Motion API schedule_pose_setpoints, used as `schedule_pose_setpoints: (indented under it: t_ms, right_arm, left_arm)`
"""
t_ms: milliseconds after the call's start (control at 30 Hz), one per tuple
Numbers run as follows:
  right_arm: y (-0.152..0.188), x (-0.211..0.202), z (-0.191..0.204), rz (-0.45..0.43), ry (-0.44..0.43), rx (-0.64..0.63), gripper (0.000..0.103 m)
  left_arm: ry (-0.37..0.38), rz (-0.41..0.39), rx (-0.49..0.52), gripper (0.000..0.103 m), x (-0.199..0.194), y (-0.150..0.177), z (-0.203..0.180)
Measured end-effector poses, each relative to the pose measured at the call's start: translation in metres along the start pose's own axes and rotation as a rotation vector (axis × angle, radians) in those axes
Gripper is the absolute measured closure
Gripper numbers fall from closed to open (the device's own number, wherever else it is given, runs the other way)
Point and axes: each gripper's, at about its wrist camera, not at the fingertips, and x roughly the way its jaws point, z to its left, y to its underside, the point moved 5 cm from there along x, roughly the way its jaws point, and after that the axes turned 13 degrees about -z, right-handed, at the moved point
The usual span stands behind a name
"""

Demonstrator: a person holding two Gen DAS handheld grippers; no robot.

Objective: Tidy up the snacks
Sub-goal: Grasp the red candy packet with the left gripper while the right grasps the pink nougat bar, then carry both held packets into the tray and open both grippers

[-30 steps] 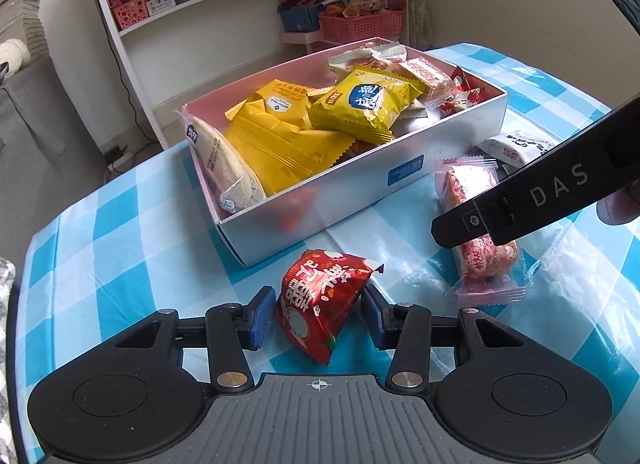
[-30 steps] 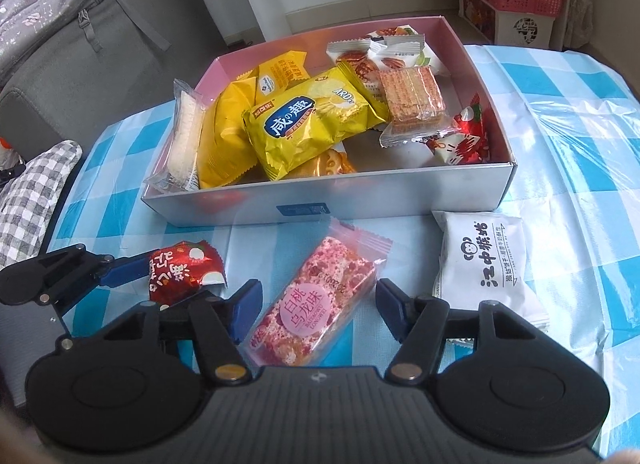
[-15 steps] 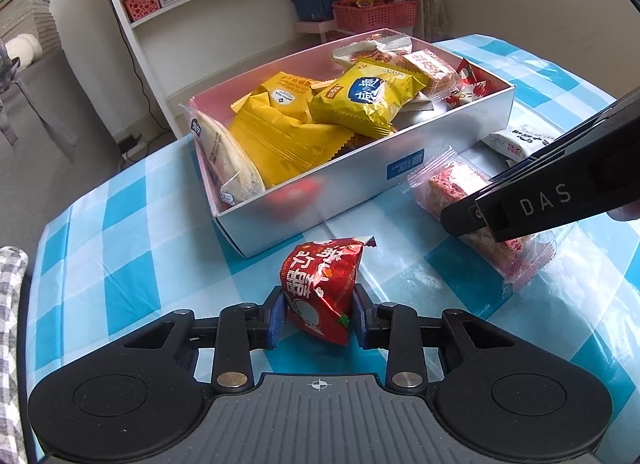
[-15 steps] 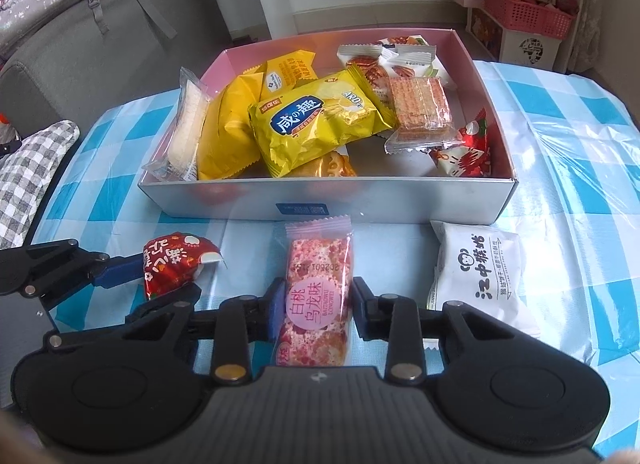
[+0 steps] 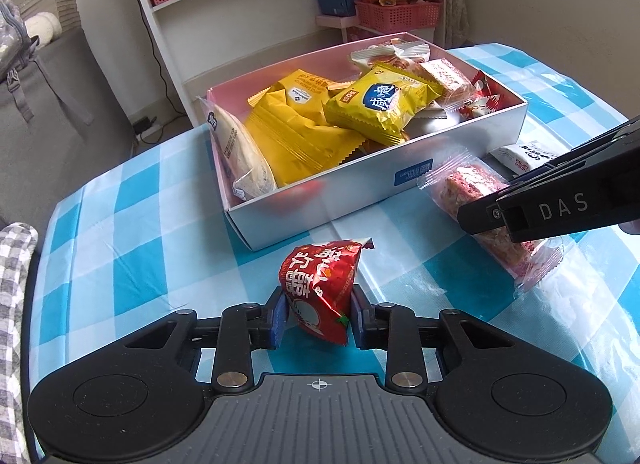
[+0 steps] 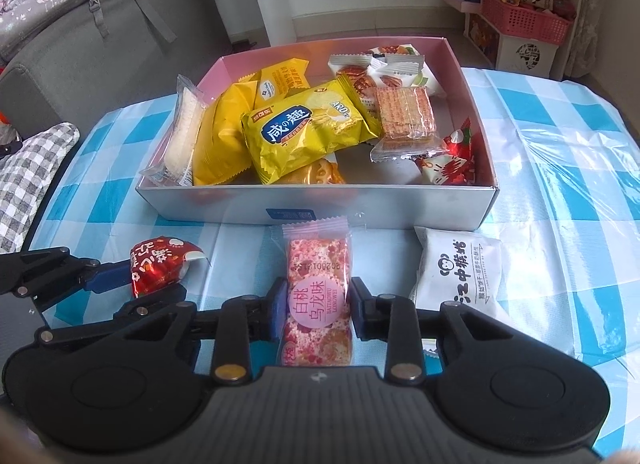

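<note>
On the blue-checked tablecloth, just in front of the open snack box (image 5: 360, 203), my left gripper (image 5: 318, 312) is shut on a red foil snack packet (image 5: 320, 280), its blue pads pressing both sides. To its right, my right gripper (image 6: 318, 312) is shut on a pink bar in a clear wrapper (image 6: 318, 264), which points toward the box wall (image 6: 200, 203). In the right wrist view the red packet (image 6: 160, 268) shows at the left. Seen from the left wrist, the pink bar (image 5: 472, 187) sticks out past the right gripper's black fingers (image 5: 480, 219).
The box holds several packets, yellow ones (image 6: 304, 135) on top. A white packet (image 6: 456, 276) lies on the cloth right of the pink bar. A grey checked cloth (image 6: 32, 171) hangs at the table's left edge. Beyond stand a grey sofa, white shelves and a pink basket (image 5: 396, 15).
Both grippers have closed: the left onto the red packet, the right onto the pink bar. The bar has swung from a slant to straight between the right fingers.
</note>
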Motion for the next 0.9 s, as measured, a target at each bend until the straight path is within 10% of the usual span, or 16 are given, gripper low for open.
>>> schedule_pose_setpoints:
  t_ms: [900]
  right_arm:
    - [-0.034, -0.029, -0.031, -0.112, -0.025, 0.141, 0.074]
  left_arm:
    - [0.004, -0.133, -0.090, 0.074, -0.036, -0.045, 0.001]
